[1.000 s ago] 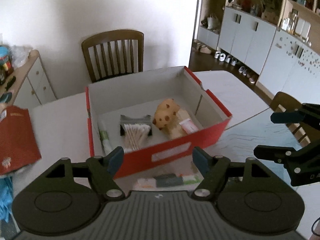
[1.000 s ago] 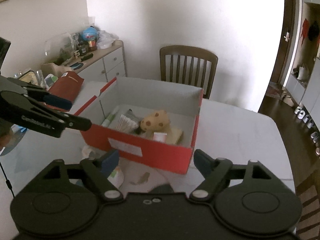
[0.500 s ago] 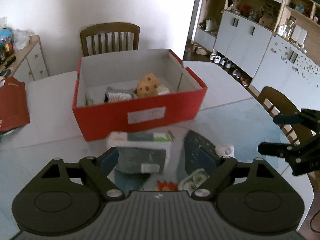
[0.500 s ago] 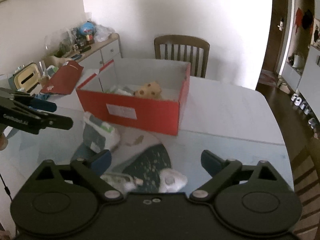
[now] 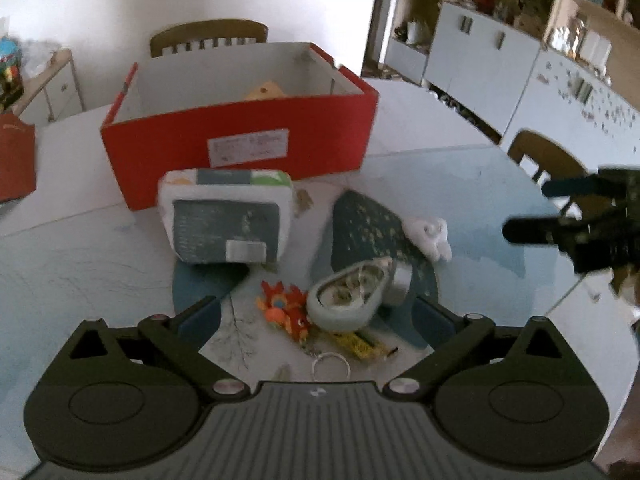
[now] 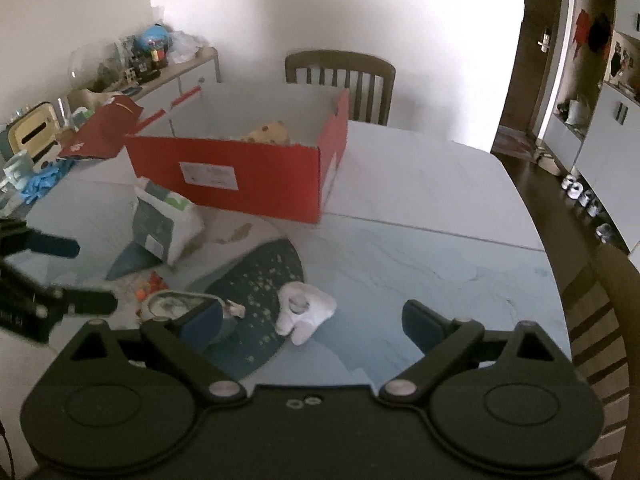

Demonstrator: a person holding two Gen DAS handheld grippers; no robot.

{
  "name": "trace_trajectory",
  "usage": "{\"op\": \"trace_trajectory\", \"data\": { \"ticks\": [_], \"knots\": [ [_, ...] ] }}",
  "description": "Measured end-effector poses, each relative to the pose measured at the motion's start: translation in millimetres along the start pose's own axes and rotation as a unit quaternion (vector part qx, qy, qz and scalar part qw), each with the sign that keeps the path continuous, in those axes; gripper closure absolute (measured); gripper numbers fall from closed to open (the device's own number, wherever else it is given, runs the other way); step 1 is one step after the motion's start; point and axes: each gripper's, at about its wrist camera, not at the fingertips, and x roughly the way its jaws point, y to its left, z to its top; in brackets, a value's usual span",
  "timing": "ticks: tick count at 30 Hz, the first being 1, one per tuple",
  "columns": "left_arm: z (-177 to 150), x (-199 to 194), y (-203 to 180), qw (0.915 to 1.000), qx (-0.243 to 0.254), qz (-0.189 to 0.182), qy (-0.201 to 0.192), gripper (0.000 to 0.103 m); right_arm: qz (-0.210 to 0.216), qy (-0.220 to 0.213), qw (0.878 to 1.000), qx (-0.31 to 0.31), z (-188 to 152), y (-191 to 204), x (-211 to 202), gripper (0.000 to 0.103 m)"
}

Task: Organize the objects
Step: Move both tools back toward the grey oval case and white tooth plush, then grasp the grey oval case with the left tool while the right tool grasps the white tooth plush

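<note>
We hold our left gripper (image 5: 318, 316) low over the pale worktop (image 5: 80, 264) with its jaws spread wide and nothing between them; just ahead of it lie a small orange and red toy keychain (image 5: 282, 308) with a metal ring, a grey oval pouch (image 5: 348, 296) lying open with what looks like patterned contents, though the blur keeps us from naming them, and a yellow and black strip (image 5: 360, 345) beside the ring. The pouch rests on the near edge of a dark teal speckled round mat (image 5: 368, 216), and a small white plush toy (image 5: 430, 234) lies at the mat's right edge. Left of the mat stands a soft white pack with a grey front panel and green corner (image 5: 226, 216), leaning just in front of the open red cardboard box (image 5: 240, 148), which sits farther back on the worktop with a tan spotted soft toy (image 5: 266, 90) peeking over its wall. Our right gripper (image 6: 312, 318) is also spread wide and empty, hovering near the white plush toy (image 6: 304, 310) and the mat (image 6: 260, 276); it appears at the right edge of the left view (image 5: 560, 208). A brown wooden chair (image 6: 340, 80) stands behind the box (image 6: 240, 168), and a red folded lid (image 6: 100, 130) lies to its left.
</note>
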Motion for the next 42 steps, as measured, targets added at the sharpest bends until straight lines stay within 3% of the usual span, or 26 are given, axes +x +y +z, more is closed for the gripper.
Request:
{"op": "trace_trajectory", "data": {
  "ticks": [4, 9, 27, 31, 34, 42],
  "knots": [
    [-6.5, 10.5, -12.5, 0.9989, 0.045, 0.013, 0.003, 0.001, -0.001, 0.008, 1.000, -0.004, -5.6, -3.2, 8.5, 0.007],
    [-9.8, 24.5, -14.6, 0.9975, 0.067, 0.024, 0.003, 0.001, -0.007, 0.020, 1.000, -0.007, -10.4, -6.4, 21.9, 0.007],
    [8.4, 62.1, -3.9, 0.9950, 0.097, -0.023, 0.001, 0.003, -0.015, 0.055, 0.998, 0.009, -5.9, -0.2, 78.0, 0.013],
    [9.3, 66.2, -6.2, 0.9924, 0.116, -0.040, 0.006, 0.016, -0.016, 0.061, 0.998, 0.008, -3.0, 3.5, 88.5, 0.016],
    [8.9, 70.7, -6.7, 0.9908, 0.121, -0.058, 0.015, 0.038, -0.017, 0.064, 0.998, 0.009, -0.9, 5.8, 94.8, 0.019],
    [9.2, 81.4, -7.4, 0.9889, 0.123, -0.077, 0.032, 0.047, -0.019, 0.072, 0.997, 0.013, 2.8, 8.3, 107.9, 0.025]
  ]
}}
